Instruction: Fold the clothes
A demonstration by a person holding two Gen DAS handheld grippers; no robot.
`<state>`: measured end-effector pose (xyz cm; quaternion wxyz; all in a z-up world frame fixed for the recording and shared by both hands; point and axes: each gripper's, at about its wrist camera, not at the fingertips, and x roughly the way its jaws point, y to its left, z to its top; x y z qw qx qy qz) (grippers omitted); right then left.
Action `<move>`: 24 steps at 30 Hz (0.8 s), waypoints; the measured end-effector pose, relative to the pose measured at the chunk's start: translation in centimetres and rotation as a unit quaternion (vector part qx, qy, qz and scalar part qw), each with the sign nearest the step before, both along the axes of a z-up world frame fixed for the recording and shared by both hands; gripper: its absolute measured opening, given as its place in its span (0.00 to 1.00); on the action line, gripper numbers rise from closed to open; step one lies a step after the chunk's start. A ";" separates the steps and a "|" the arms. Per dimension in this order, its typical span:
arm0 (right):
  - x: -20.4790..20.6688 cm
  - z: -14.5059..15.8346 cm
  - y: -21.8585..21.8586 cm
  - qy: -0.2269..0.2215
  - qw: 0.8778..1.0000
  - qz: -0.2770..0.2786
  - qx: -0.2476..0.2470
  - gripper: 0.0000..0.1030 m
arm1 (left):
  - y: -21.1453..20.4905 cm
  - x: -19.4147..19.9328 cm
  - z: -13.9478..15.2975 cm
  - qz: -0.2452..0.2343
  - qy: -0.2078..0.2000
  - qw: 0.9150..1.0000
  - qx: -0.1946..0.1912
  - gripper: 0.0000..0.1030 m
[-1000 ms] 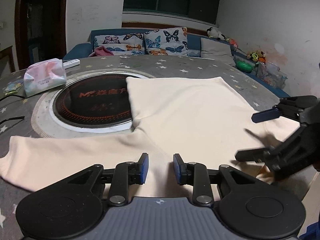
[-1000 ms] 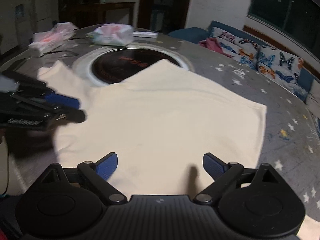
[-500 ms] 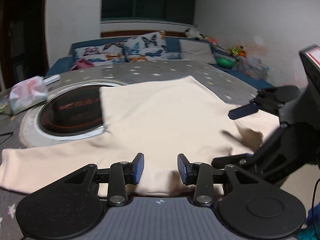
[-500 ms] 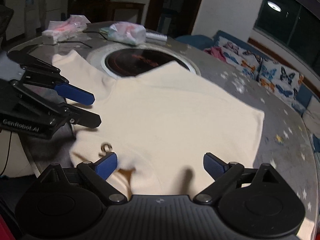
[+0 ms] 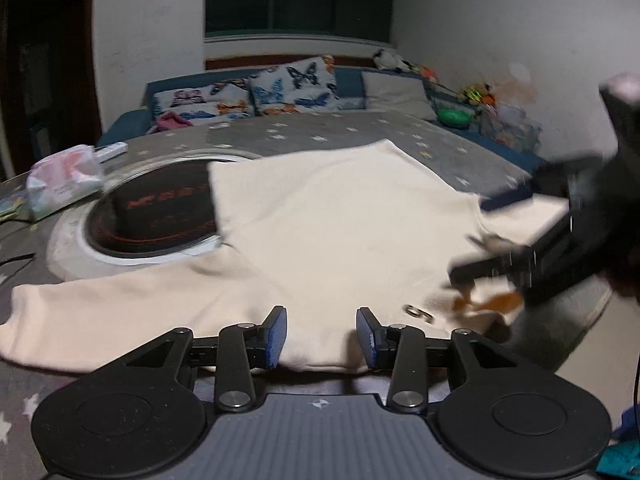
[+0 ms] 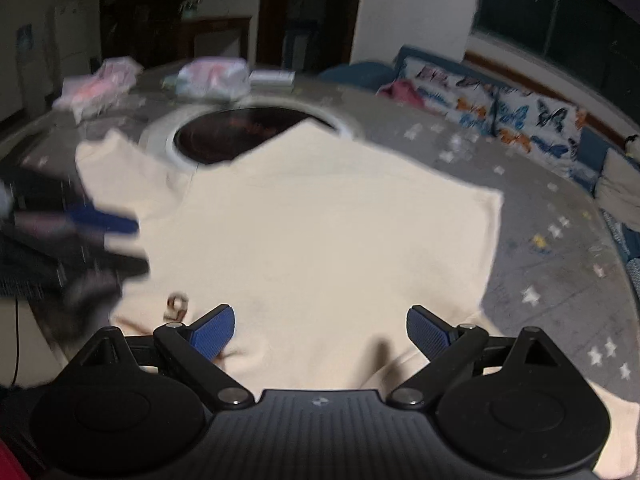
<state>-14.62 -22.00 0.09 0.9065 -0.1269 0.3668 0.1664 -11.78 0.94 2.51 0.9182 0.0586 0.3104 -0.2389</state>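
A cream sweatshirt [image 5: 340, 224] lies spread on the round grey star-print table [image 5: 360, 132], one sleeve stretched to the left. It also shows in the right wrist view [image 6: 332, 232]. My left gripper [image 5: 321, 336] is open and empty, its blue pads just over the garment's near edge. My right gripper [image 6: 320, 332] is wide open and empty over the near edge, close to a small printed mark [image 6: 178, 305]. The right gripper shows blurred in the left wrist view [image 5: 504, 236]. The left gripper shows blurred in the right wrist view [image 6: 100, 240].
A black round hotplate [image 5: 156, 212] sits set into the table's middle, partly under the sweatshirt. Tissue packs [image 5: 64, 180] and a remote lie at the far left. A sofa with butterfly cushions [image 5: 296, 88] stands behind the table. The table edge falls away at the near right.
Both grippers have shifted along the garment's near edge and show motion blur. The left gripper's jaws have opened wider. The sweatshirt's printed mark has come into view near the edge.
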 end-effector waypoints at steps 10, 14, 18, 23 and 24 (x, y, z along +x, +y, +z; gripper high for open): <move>0.0 -0.8 0.9 0.011 1.000 0.019 -0.019 0.92 | 9.6 4.0 0.6 0.241 -0.023 0.970 0.026 0.45; 0.1 -1.1 1.1 0.015 0.999 0.020 -0.021 0.92 | 12.8 5.5 0.0 0.323 -0.022 0.945 0.046 0.45; 0.2 -1.0 1.1 0.018 0.999 0.018 -0.020 0.92 | 14.2 6.1 -0.7 0.358 -0.019 0.932 0.057 0.44; 0.2 -1.1 1.2 0.019 0.999 0.018 -0.024 0.92 | 14.6 6.1 -1.5 0.342 -0.012 0.938 0.051 0.19; 0.2 -1.1 1.2 0.020 0.999 0.018 -0.024 0.92 | 14.4 6.2 -1.5 0.342 -0.016 0.938 0.058 0.10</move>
